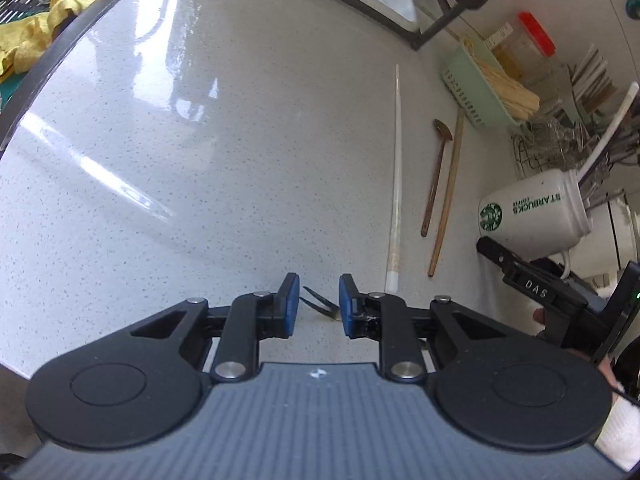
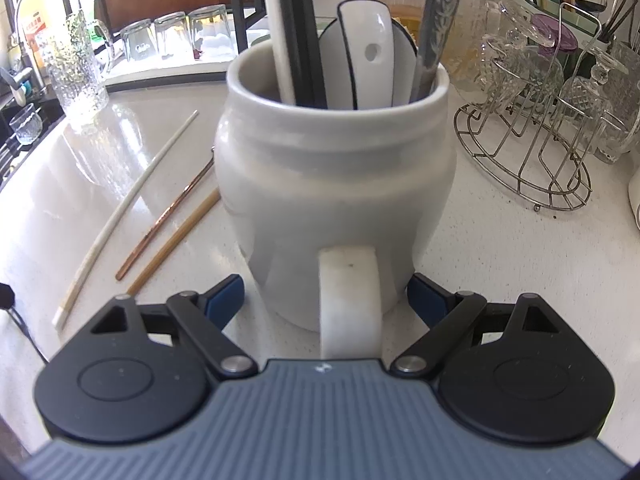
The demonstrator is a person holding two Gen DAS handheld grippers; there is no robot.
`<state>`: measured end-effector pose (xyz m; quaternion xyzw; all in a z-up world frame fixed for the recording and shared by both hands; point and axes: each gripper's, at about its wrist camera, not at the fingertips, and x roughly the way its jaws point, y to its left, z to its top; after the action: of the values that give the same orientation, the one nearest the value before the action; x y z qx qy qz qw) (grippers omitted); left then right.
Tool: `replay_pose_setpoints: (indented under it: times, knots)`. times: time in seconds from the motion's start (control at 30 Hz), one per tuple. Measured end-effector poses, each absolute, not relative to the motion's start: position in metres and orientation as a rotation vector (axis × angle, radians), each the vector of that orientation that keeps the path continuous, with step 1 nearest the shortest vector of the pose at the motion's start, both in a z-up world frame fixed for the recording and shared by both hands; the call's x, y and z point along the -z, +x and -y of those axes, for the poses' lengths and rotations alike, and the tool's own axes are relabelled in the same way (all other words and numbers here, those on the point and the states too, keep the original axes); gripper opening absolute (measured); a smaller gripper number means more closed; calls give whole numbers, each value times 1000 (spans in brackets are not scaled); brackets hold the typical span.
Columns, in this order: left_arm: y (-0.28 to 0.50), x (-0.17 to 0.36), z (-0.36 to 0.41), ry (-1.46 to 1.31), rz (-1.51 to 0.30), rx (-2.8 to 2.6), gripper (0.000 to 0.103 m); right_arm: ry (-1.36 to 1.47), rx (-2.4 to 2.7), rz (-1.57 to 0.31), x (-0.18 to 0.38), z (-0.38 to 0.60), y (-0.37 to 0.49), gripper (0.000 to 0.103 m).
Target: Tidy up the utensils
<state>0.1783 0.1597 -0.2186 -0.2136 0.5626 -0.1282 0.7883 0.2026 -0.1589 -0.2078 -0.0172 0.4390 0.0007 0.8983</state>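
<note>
Left claw (image 1: pixel 319 301): narrow, pads astride small fork (image 1: pixel 318 305) on counter (image 1: pixel 200 160), not pressing.
Right claw (image 2: pixel 325 298): wide, clamped on mug (image 2: pixel 334 184).
Next: centre fork, close squarely.

left wrist: steep over counter (image 1: pixel 200 160) | right wrist: close on mug (image 2: pixel 332 184)

Two handheld grippers, alike in build: left gripper (image 1: pixel 319 300) and right gripper (image 2: pixel 325 300), each with a ribbed grey-blue body, a small white mark at its front edge, and two round black discs at the sides. Black linkage arms pinned with silver round-headed screws (image 1: pixel 230 369), triangular cut-outs in the outer links. Blue pads (image 1: pixel 293 298) on black jaws. White lettering "DAS" (image 1: pixel 535 290) on a black bar of the right gripper, a green light beside it. A white sleeve cuff (image 1: pixel 618 432) at the wrist.
</note>
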Motion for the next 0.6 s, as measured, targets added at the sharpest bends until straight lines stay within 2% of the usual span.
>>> replay_pose_setpoints:
  times: [0.07, 0.2, 0.4, 0.6]
  knots:
    - [179, 219, -158, -454, -1223, 288, 22, -35, -1, -909, 208, 159, 202, 91]
    - [178, 221, -154, -433, -1231, 283, 10, -34, -3, -907, 208, 159, 203, 91]
    - [176, 215, -145, -394, -1226, 294, 7, -27, -1, -903, 207, 160, 202, 91]
    - [181, 184, -131, -342, -1182, 351, 3, -15, 2, -894, 207, 161, 202, 91]
